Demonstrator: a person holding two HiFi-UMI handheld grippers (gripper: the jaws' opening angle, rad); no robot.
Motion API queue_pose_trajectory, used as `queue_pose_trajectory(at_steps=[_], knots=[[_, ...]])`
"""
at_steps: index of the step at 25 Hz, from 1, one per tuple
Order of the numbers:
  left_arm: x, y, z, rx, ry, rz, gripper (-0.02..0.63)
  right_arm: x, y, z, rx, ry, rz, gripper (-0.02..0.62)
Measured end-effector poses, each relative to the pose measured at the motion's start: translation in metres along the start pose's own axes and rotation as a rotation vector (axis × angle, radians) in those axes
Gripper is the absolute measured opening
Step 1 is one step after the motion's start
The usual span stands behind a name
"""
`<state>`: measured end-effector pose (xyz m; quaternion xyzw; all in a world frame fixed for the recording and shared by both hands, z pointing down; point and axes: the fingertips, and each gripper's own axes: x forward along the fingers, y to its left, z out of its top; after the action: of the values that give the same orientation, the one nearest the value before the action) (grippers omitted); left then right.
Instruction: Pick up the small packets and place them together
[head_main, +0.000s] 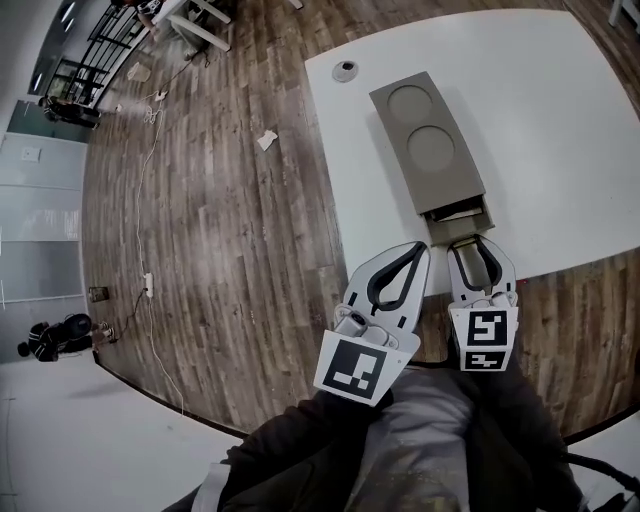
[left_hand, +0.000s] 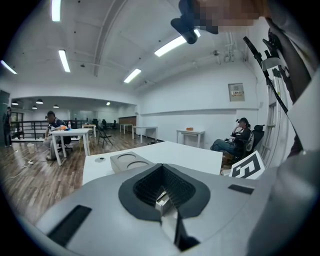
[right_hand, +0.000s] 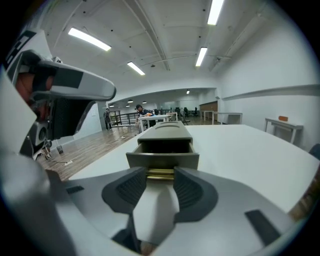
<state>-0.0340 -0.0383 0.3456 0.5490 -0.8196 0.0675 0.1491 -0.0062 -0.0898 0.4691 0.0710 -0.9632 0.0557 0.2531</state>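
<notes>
The left gripper (head_main: 419, 251) hangs off the near edge of the white table (head_main: 560, 130), over the wooden floor (head_main: 220, 220), its tongs closed together with nothing between them. Further right, a grey-brown box (head_main: 430, 150) with two round recesses in its top lies on the table, its drawer (head_main: 458, 213) pulled out toward the person. The right gripper (right_hand: 160, 175) meets the drawer front, its tongs partly spread and clamped on the brass handle (right_hand: 160, 173). The small packets cannot be made out. Only a pale strip shows inside the open drawer.
</notes>
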Motion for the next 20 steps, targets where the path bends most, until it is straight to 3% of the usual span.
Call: queue_pose_trajectory(at_steps=[3,7,20], knots=[[-0.013,0.006,-0.01,-0.045,0.001,0.086,0.003,0.006,0.004,-0.004,0.019,-0.006,0.023,0.173],[-0.024,0.009,-0.018,-0.041,-0.023,0.12,0.003,0.01,0.005,-0.005,0.012,-0.02,0.033,0.173],[-0.048,0.001,-0.04,-0.014,-0.066,0.025,0.003,-0.021,0.017,-0.033,0.021,-0.044,-0.026,0.172]])
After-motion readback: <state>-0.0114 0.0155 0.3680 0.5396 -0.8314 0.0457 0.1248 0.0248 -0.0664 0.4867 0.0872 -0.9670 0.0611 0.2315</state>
